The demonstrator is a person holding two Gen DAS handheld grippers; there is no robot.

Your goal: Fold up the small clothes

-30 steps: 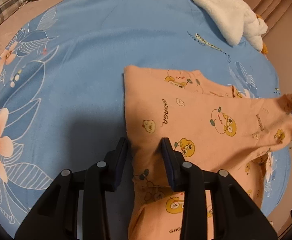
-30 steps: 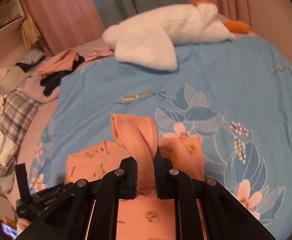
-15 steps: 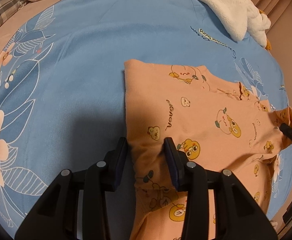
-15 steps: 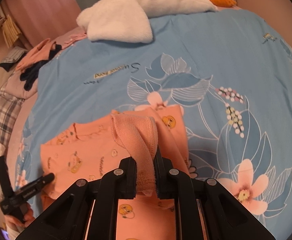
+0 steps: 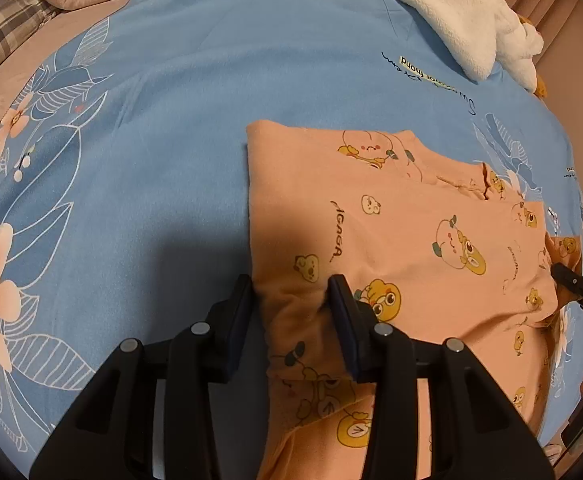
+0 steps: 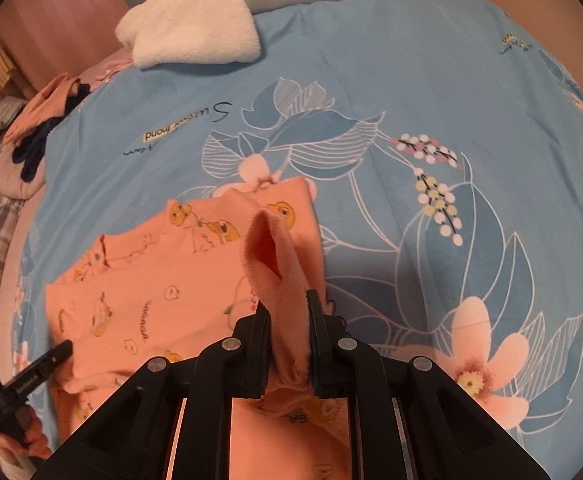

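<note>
A small orange garment (image 5: 411,220) printed with cartoon animals lies partly folded on the blue floral blanket (image 5: 151,120). My left gripper (image 5: 291,300) straddles its near left folded edge, and the bunched fabric fills the gap between the pads. In the right wrist view the same garment (image 6: 151,280) spreads to the left. My right gripper (image 6: 289,320) is shut on the sleeve cuff (image 6: 275,264), which stands up in a loop above the jaws. The right gripper's tip (image 5: 571,280) shows at the garment's right edge. The left gripper (image 6: 51,360) shows at the lower left.
A white plush toy (image 6: 195,28) with an orange beak lies at the far end of the bed. Loose clothes (image 6: 43,128) and plaid fabric (image 5: 3,40) are piled off the blanket's far left side. A person's hand (image 6: 31,436) holds the left gripper.
My right gripper has come down toward the bed with the sleeve cuff in it, and the garment's right side now lies lower and flatter. The left jaws stand slightly wider.
</note>
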